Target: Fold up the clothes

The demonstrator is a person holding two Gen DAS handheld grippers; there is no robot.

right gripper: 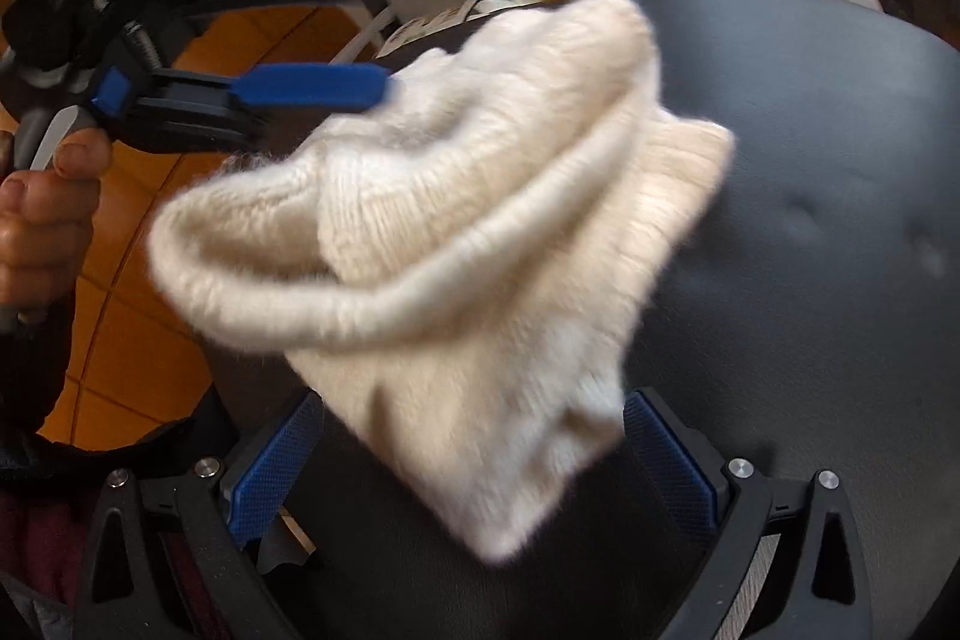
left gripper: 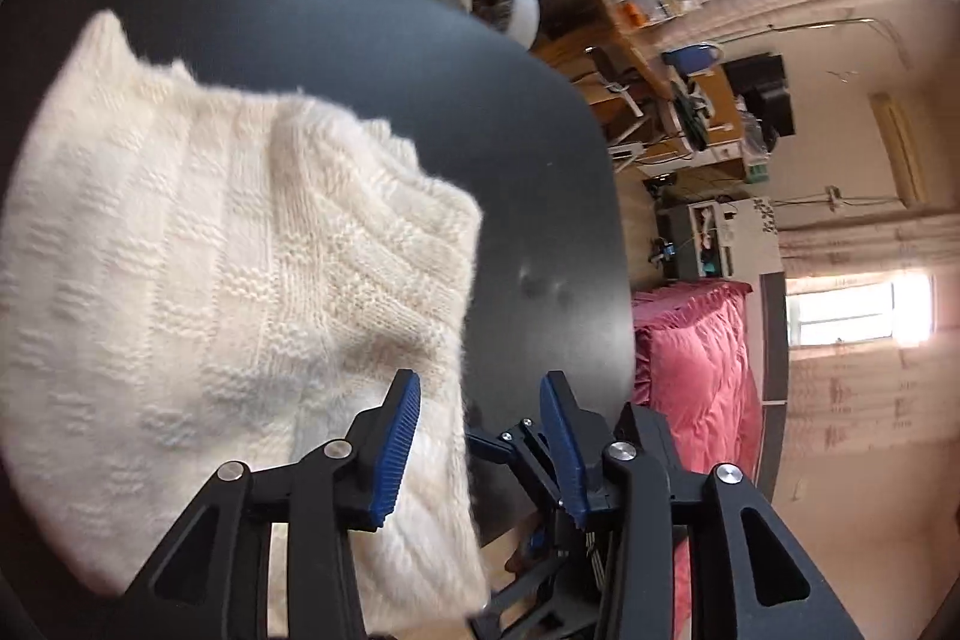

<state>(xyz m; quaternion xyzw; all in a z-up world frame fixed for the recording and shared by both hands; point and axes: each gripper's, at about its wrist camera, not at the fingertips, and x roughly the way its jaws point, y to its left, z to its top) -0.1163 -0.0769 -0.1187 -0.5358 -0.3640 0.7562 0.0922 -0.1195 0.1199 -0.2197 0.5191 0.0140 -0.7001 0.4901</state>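
the cream knitted sweater (left gripper: pixel 240 280) lies bunched on the round black table (left gripper: pixel 360 40), filling the 9 o'clock half of the left wrist view, its ribbed hem near the table's middle and one side spilling over the near rim toward 6 o'clock. the left claw (left gripper: pixel 480 436) stands wide, one blue pad over the knit and the other over bare table, gripping nothing. in the right wrist view the right claw (right gripper: pixel 474 454) is also spread wide, with a thick rolled corner of the sweater lying between its pads; whether the pads touch the wool i cannot tell. the other claw shows at 10 o'clock there, a hand (right gripper: pixel 42 214) on its handle, its blue pad just at the knit's edge. the layers look doubled over, which fits either a fold being made or a loose heap being sorted, and the blur hides which. the risk is in the overhang: the heavy knit hanging past the rim could drag the rest off the smooth top. a grip on only the top layer of that rolled corner would let the under layer sag and twist the fold, and the fuzzy yarn could snag on the ridged pads.
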